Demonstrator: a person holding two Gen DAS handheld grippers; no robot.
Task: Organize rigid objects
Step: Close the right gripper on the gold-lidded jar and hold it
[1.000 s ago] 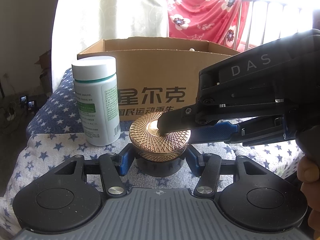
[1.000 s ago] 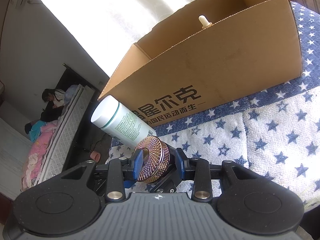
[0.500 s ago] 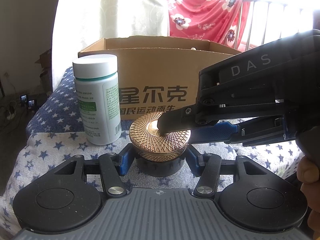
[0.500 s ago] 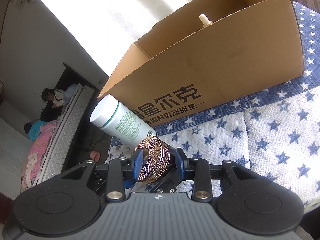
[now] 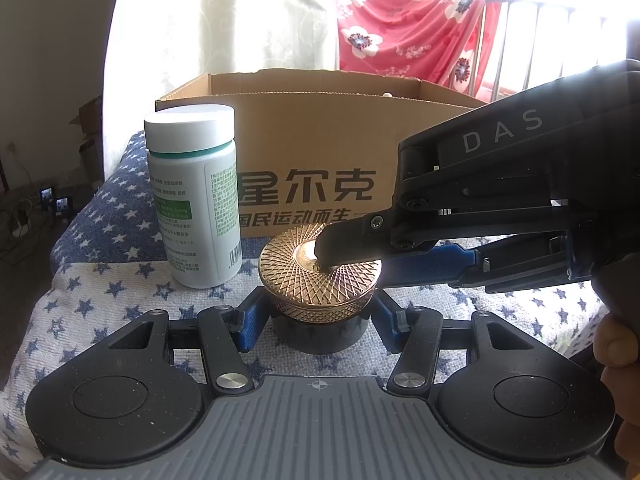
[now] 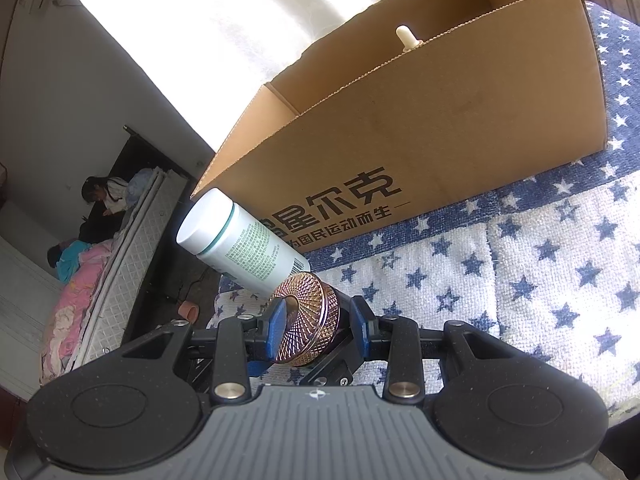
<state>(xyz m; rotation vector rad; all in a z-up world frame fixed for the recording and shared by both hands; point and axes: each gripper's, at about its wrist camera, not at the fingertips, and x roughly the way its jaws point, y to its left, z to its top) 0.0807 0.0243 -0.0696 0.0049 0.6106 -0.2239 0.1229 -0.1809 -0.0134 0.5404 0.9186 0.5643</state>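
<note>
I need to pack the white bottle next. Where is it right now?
In the left wrist view the white bottle stands upright at left on the star cloth, just before the cardboard box, beside the gold-lidded jar.

Strong daylight pours through pale patterned curtains [image 5: 256, 12], washing out the window. A red floral cloth [image 5: 404, 28] hangs over a metal railing [image 5: 532, 40]. A blue-and-white starred blanket [image 6: 540, 264] covers the work surface. Against the grey wall [image 6: 80, 92] a mattress [image 6: 132, 240] leans; a person [image 6: 106, 196] sits beside it.
</note>
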